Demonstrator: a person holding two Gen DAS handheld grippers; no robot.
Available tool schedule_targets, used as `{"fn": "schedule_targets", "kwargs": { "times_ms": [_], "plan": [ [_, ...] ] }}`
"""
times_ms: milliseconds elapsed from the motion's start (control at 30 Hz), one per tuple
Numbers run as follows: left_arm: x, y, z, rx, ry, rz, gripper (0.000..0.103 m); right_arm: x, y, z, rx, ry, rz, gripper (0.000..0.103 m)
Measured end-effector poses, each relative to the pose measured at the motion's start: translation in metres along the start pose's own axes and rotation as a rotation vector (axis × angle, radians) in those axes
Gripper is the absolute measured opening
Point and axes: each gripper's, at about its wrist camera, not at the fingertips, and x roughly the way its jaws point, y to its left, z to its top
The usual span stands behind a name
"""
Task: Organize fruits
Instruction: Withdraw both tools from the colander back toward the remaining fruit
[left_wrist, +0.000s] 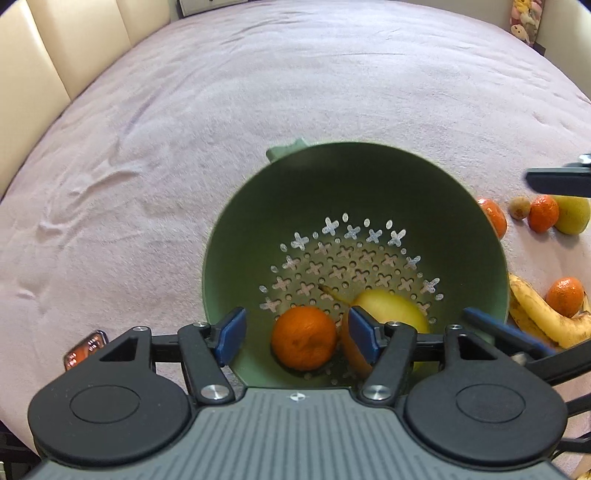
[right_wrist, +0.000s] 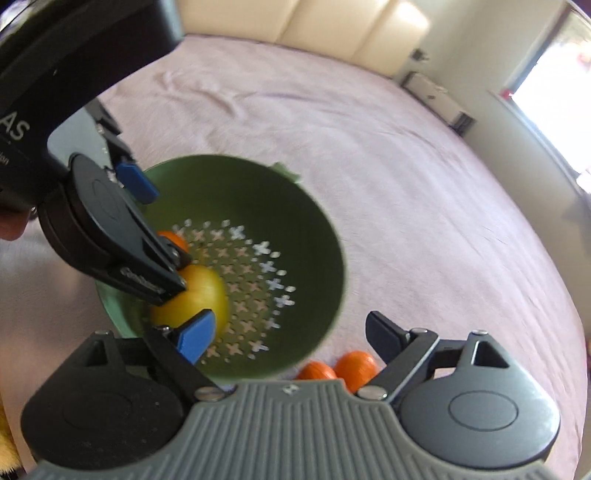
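Note:
A green colander bowl sits on the pink bed cover. Inside it lie a tangerine and a yellow pear. My left gripper is open, its blue pads hanging over the bowl's near rim on either side of the tangerine, holding nothing. In the right wrist view the bowl holds the pear and a partly hidden tangerine. My right gripper is open and empty above the bowl's near rim.
Right of the bowl lie bananas, several tangerines, a yellow-green fruit and a small brown fruit. Two tangerines show by the bowl. A padded headboard borders the bed.

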Motion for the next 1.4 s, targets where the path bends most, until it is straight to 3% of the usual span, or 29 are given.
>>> {"fn": "schedule_targets", "kwargs": {
  "times_ms": [400,600,733,867,1000,1167,1233,1400],
  "plan": [
    [-0.017,-0.018,0.006,0.138,-0.039,0.112,0.08,-0.063,-0.03,-0.052,0.346,0.003,-0.181,0.09],
    [-0.032,-0.02,0.004,0.123,-0.108,0.096,0.081,-0.077,-0.043,-0.086,0.524,0.05,-0.247,0.09],
    [-0.048,-0.025,0.003,0.105,-0.182,0.013,0.082,-0.081,-0.049,-0.107,0.63,0.09,-0.256,0.09],
    [-0.062,-0.035,0.002,0.084,-0.224,-0.144,0.082,-0.088,-0.055,-0.126,0.72,0.1,-0.25,0.09],
    [-0.07,-0.054,-0.003,0.086,-0.211,-0.295,0.078,-0.091,-0.059,-0.138,0.776,0.095,-0.229,0.09],
    [-0.076,-0.086,-0.013,0.094,-0.16,-0.456,0.071,-0.089,-0.062,-0.15,0.805,0.102,-0.208,0.08],
    [-0.07,-0.097,-0.016,0.036,-0.12,-0.46,0.065,-0.088,-0.063,-0.153,0.816,0.107,-0.199,0.073],
    [-0.047,-0.111,-0.021,-0.063,-0.032,-0.466,0.059,-0.083,-0.063,-0.157,0.816,0.124,-0.172,0.069]
  ]
}}
